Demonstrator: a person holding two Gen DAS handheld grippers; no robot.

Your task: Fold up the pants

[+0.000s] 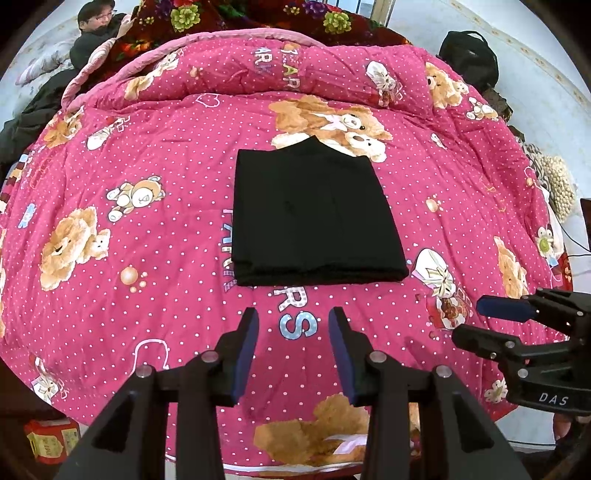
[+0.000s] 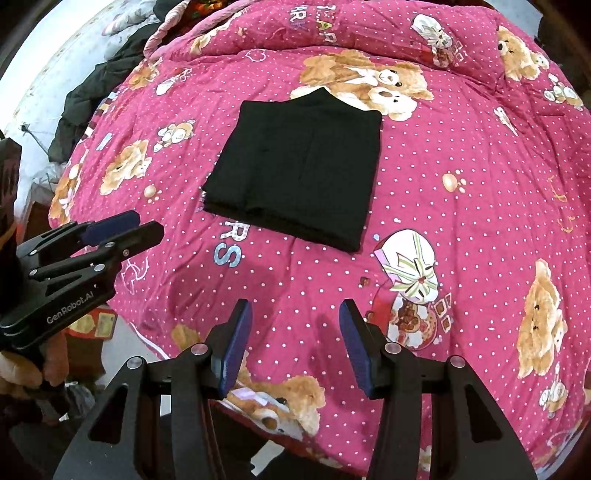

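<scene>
The black pants [image 1: 314,218] lie folded into a flat rectangle on the pink teddy-bear quilt [image 1: 147,177]; they also show in the right wrist view [image 2: 299,170]. My left gripper [image 1: 293,317] is open and empty, held above the quilt just short of the pants' near edge. My right gripper [image 2: 295,310] is open and empty, held back from the pants' near right corner. Each gripper shows from the side in the other's view: the right one [image 1: 495,310] at the right edge, the left one [image 2: 122,229] at the left edge.
The quilt [image 2: 461,221] covers a bed with a rolled fold along the far side. A person [image 1: 96,26] in dark clothes lies at the far left. A black bag [image 1: 469,55] sits at the far right. Dark clothing [image 2: 92,96] lies off the bed's left side.
</scene>
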